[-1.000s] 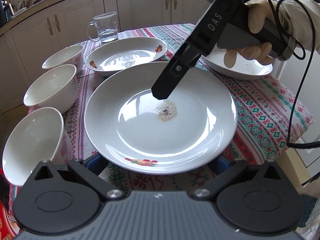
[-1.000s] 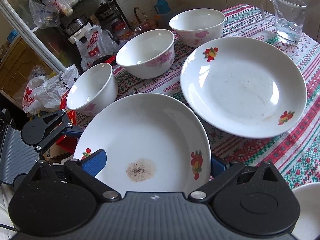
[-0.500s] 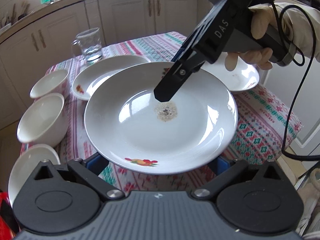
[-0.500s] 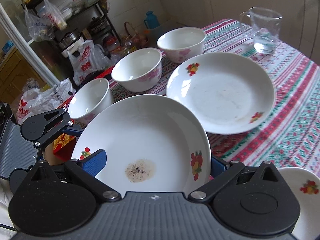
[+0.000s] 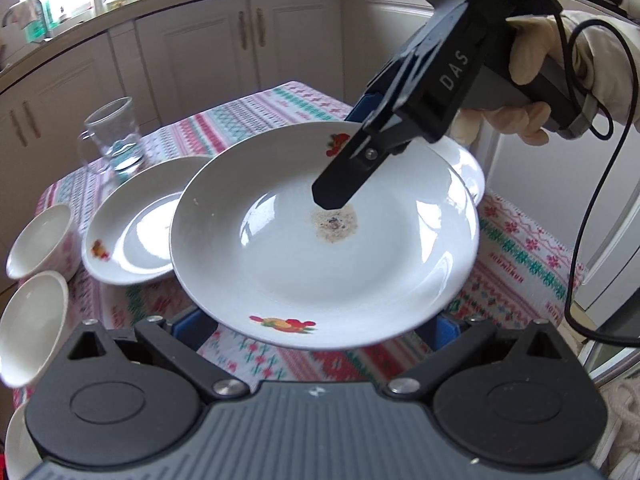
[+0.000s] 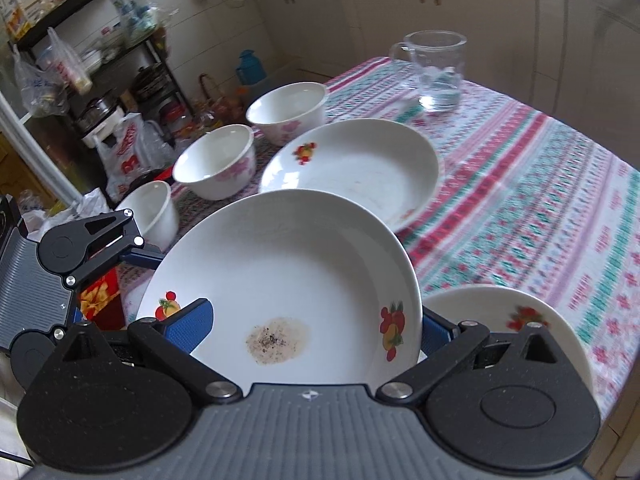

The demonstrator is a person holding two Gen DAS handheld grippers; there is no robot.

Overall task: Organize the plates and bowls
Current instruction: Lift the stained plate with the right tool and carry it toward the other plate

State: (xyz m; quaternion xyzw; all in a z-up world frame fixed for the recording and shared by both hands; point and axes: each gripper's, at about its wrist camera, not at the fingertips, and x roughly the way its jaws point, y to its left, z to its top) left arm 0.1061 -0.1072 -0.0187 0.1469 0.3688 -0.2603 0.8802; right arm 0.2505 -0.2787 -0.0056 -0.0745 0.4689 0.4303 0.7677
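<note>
Stained plate (image 5: 324, 236) is off the desk (image 6: 520, 208), carried between my two claws. Right claw (image 6: 308, 322) is clenched on its rim: one blue pad lies on the upper face, the other shows past the edge. Left claw (image 5: 320, 326) sits at the opposite rim, pads mostly hidden under the plate; I cannot tell whether it grips or only supports.

Progress, judged: early. No stack exists. Second plate (image 6: 352, 168) lies flat on the desk, a third plate (image 6: 516, 320) near my right claw. Three bowls (image 6: 218, 162) stand singly in a row along the desk's far-left edge, not nested. Remaining: set the held plate on another plate, add the third, nest the bowls.

Clearance: the held plate overlaps the second plate's near rim as seen in the left wrist view; how far above it, I cannot tell. Glass mug (image 6: 436, 72) stands beyond that plate, apart from it. The nearest bowl sits at the desk's edge, so a sideways sweep risks knocking it off. Bare cloth lies on the right side of the desk.
</note>
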